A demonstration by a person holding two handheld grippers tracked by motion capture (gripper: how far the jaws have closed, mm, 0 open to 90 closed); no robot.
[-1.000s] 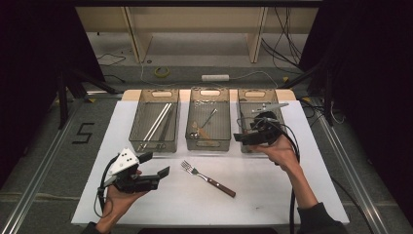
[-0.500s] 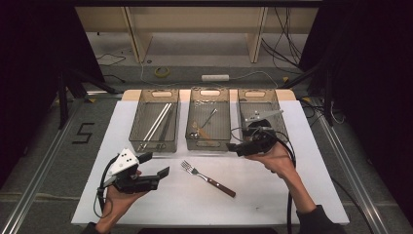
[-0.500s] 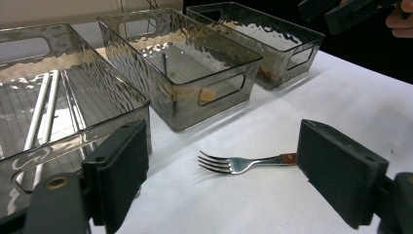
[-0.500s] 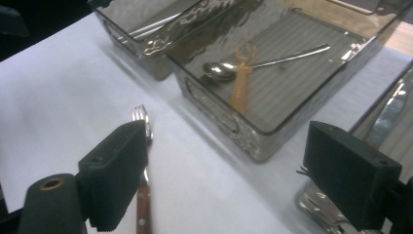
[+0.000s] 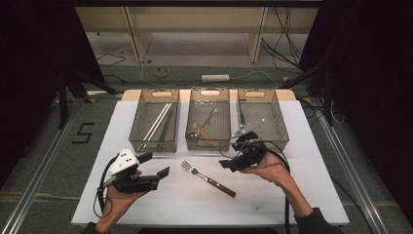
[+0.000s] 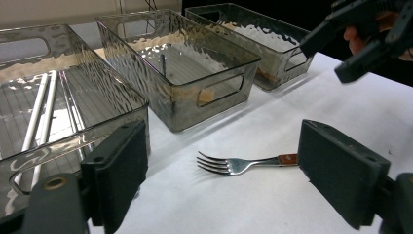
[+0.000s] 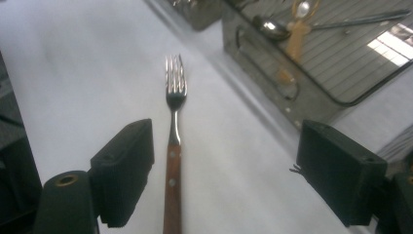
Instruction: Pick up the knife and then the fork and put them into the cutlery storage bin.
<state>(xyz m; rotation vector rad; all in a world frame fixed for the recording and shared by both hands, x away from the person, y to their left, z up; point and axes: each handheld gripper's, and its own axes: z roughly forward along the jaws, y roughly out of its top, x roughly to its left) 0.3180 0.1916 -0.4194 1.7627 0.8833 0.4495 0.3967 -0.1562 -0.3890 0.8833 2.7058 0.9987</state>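
A fork (image 5: 207, 178) with a wooden handle lies on the white table between my two hands, tines toward the bins. It shows as the fork (image 6: 241, 164) in the left gripper view and the fork (image 7: 173, 146) in the right gripper view. My left gripper (image 5: 156, 165) is open at the front left, jaws pointing right, empty. My right gripper (image 5: 226, 162) is open above the table just right of the fork's handle, nothing between its jaws. Across the table, the right gripper (image 6: 341, 53) also appears in the left gripper view.
Three clear bins stand side by side at the back: the left bin (image 5: 138, 127) holds white sticks (image 5: 157, 124), the middle bin (image 5: 222, 130) holds spoons, the right bin (image 5: 280, 127) holds metal utensils. Cables trail from both grippers.
My right gripper has come down and left from over the right bin to beside the fork. The left gripper has stayed put.
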